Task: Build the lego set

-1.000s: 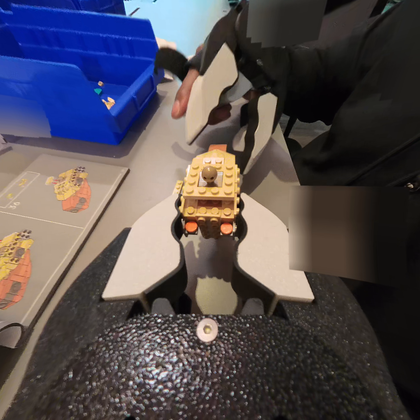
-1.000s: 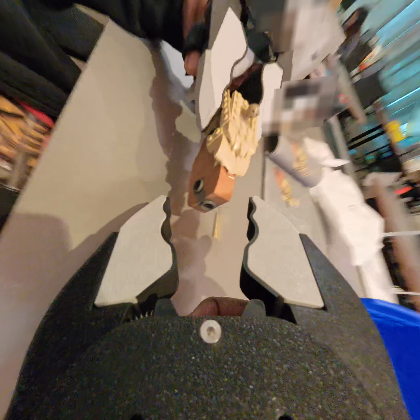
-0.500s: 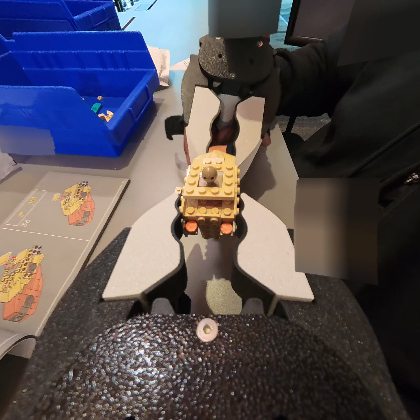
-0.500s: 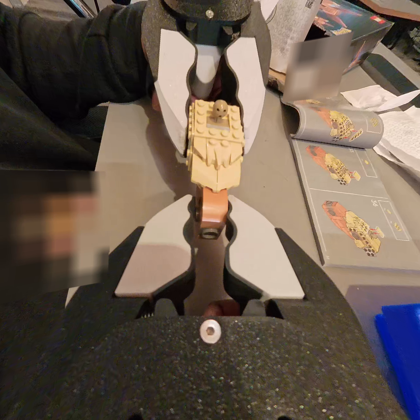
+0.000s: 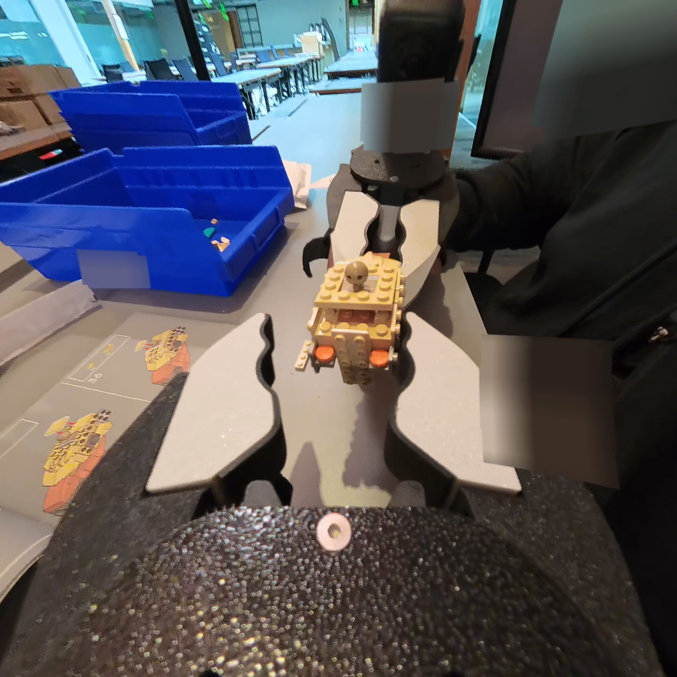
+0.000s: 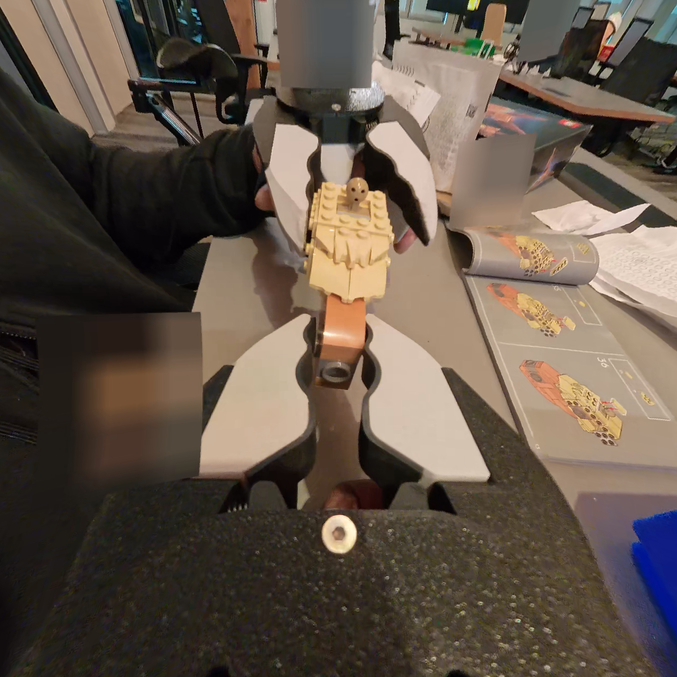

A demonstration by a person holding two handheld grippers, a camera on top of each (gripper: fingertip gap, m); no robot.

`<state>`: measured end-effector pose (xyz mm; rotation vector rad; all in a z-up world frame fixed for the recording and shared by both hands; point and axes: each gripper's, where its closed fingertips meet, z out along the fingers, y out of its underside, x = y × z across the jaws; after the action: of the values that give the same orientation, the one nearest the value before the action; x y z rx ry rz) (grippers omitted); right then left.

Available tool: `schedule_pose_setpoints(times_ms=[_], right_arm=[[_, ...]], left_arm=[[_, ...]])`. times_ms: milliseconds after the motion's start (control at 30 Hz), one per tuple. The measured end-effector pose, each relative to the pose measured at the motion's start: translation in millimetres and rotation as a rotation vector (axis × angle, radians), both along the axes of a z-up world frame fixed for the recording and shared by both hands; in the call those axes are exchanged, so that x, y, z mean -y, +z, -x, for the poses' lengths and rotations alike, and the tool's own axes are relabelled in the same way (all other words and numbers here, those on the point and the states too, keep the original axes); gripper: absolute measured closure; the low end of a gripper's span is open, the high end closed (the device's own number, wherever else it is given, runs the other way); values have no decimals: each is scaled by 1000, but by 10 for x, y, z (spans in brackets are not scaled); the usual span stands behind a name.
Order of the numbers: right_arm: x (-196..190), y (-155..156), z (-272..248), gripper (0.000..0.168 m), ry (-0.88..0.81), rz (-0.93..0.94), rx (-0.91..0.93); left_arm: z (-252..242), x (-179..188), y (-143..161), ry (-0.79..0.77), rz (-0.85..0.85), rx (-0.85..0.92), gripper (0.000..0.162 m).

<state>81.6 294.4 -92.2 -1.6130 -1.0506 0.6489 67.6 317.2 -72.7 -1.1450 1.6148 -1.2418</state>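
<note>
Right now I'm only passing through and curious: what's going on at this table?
A person is building a tan and brown lego model with two handheld grippers. The right gripper clamps its brown nose, holding it above the table. The left gripper is open around the studded rear end. An instruction booklet lies open alongside.

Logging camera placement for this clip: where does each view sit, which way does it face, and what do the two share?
Left wrist view: on the left gripper, facing forward along its open fingers at the lego model's tan rear; blue bins to the left, a dark sleeve behind.
Right wrist view: on the right gripper, facing the opposite way, shut on the model's brown nose; instruction booklet to the right.
Shared: the model, the booklet, and each shows the other gripper.
</note>
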Motion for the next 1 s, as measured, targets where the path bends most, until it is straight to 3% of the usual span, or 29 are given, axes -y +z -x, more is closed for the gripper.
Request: schedule_pose_setpoints(times_ms=[133,433,667,1000], right_arm=[[11,83,9,146,3,-33,-37],[33,415,-57,146,-2,-68,-220],[119,486,36,146,22,-109,-242],[148,497,70,146,28,-108,-255]], left_arm=[[31,-34,61,38,67,32,88],[152,-19,167,81,366,157,87],[-80,267,218,6,416,185,103],[-60,295,394,-15,489,328,121]])
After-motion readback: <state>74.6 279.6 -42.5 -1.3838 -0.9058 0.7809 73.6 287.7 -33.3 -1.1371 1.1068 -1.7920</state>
